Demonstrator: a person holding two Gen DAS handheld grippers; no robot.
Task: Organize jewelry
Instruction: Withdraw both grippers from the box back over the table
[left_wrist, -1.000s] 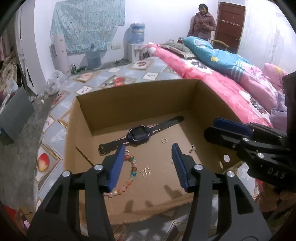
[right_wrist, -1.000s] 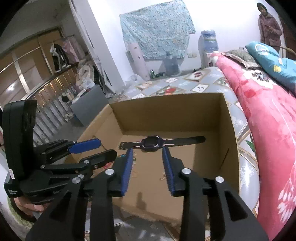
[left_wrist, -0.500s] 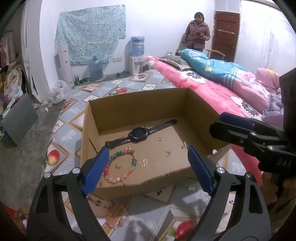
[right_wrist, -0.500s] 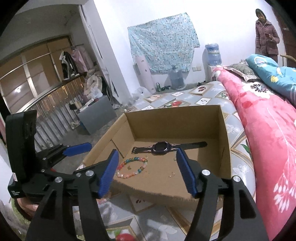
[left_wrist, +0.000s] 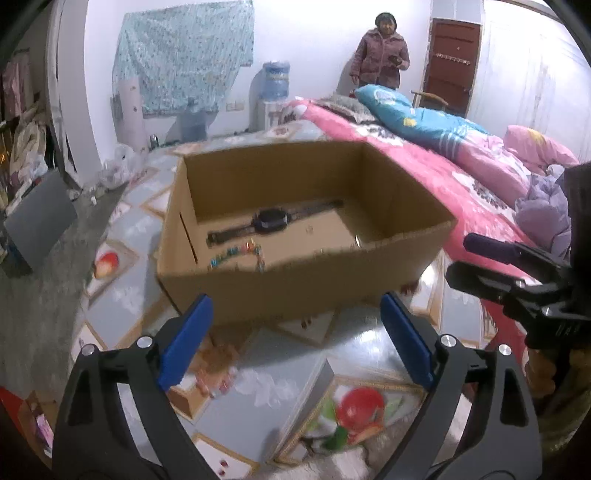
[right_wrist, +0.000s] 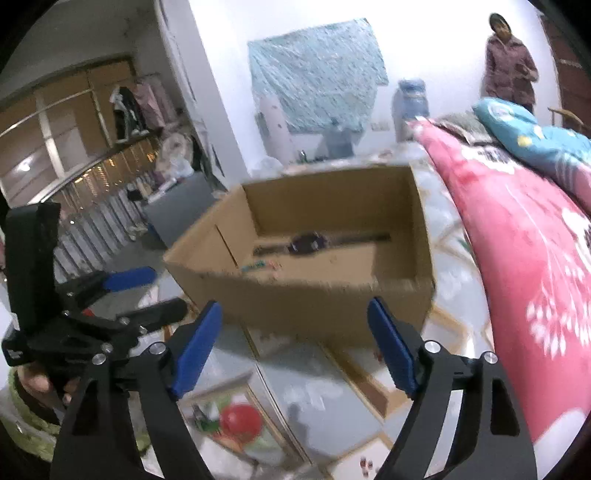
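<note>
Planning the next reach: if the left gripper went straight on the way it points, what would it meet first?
Most likely the near wall of the cardboard box, dead ahead of the open, empty left gripper. Depth is unclear, so it might touch the patterned floor mat first.

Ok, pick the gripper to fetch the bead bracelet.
Left, probably. The bead bracelet lies by the left wall of the cardboard box, nearest the left gripper; the right gripper sits farther across. Both jaws have just been opening, nothing between them.
</note>
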